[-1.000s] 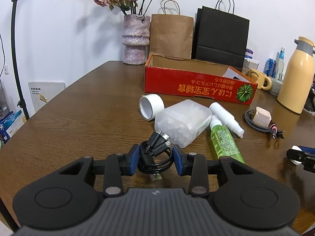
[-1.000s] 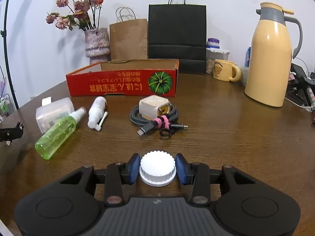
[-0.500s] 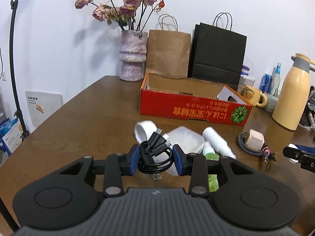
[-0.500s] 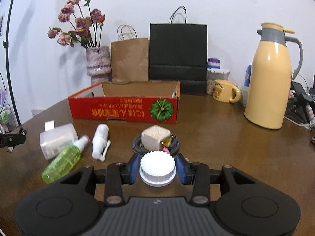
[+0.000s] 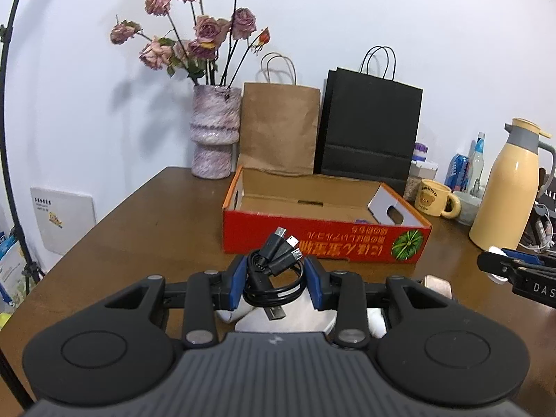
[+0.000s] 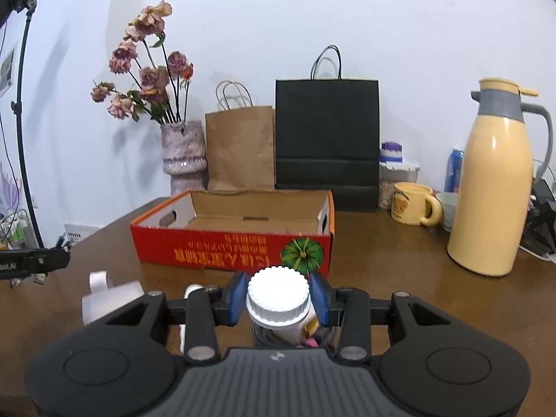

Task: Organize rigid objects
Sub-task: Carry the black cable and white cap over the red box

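Note:
My left gripper (image 5: 276, 283) is shut on a coiled black USB cable (image 5: 274, 271) and holds it above the table, in front of the open red cardboard box (image 5: 323, 239). My right gripper (image 6: 278, 299) is shut on a white ribbed cap (image 6: 278, 295), also raised, in front of the same box (image 6: 236, 243). The right gripper's tip shows at the right edge of the left wrist view (image 5: 514, 271). A translucent white case (image 6: 111, 295) and a charger with its cable (image 6: 295, 333) lie on the table, partly hidden under the grippers.
Behind the box stand a vase of dried roses (image 5: 215, 139), a brown paper bag (image 5: 278, 128) and a black bag (image 5: 368, 128). A yellow thermos (image 6: 493, 191), a yellow mug (image 6: 413, 205) and cans stand at the right. A light stand (image 6: 24, 121) is at left.
Both grippers have risen from the table with their objects and tilted up towards the red box. The bottles and case have dropped below the grippers' view.

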A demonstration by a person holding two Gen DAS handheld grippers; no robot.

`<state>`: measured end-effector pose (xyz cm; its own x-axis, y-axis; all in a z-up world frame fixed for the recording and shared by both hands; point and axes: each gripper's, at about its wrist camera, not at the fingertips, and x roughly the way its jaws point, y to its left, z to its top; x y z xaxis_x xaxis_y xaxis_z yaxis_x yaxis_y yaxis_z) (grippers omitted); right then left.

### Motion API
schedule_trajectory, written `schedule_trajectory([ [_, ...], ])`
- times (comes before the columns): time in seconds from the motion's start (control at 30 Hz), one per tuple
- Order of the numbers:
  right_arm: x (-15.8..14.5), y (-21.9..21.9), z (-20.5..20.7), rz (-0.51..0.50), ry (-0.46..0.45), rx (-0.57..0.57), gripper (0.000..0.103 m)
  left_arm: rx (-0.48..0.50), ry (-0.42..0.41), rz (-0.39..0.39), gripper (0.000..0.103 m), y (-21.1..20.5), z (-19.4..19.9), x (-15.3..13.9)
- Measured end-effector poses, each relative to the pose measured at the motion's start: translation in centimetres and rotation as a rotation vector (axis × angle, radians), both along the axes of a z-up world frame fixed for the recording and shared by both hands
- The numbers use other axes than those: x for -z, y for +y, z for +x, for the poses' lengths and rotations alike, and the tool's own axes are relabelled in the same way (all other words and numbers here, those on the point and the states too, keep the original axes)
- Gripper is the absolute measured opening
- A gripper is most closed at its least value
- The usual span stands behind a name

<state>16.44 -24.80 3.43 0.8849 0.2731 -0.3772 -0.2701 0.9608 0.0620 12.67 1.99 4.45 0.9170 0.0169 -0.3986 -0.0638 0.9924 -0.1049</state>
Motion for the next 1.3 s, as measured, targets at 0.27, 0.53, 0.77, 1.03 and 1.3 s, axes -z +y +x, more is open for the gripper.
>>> schedule_trajectory([
  [0.27,-1.9,1.0,2.5,0.009,-0.043,-0.011,0.039,0.022,-0.028,0.008,0.037,-0.7,2.4,-1.5],
  [0.53,-3.2,2.2,5.2,0.003,-0.062,-0.020,0.039,0.038,-0.051,0.022,0.037,-1.3,4.9,-2.7],
  [0.77,-4.0,3.2,7.8,0.011,-0.068,-0.021,0.039,0.033,-0.067,0.013,0.037,-1.5,7.9,-3.6],
  [1.03,-4.4,4.4,11.2,0.018,-0.071,-0.032,0.039,0.021,-0.055,-0.008,0.037,-1.7,11.5,-4.1],
  [1.3,-4.9,5.3,14.6,0.003,-0.074,-0.031,0.039,-0.009,-0.058,-0.031,0.037,-1.6,14.7,-4.5],
])
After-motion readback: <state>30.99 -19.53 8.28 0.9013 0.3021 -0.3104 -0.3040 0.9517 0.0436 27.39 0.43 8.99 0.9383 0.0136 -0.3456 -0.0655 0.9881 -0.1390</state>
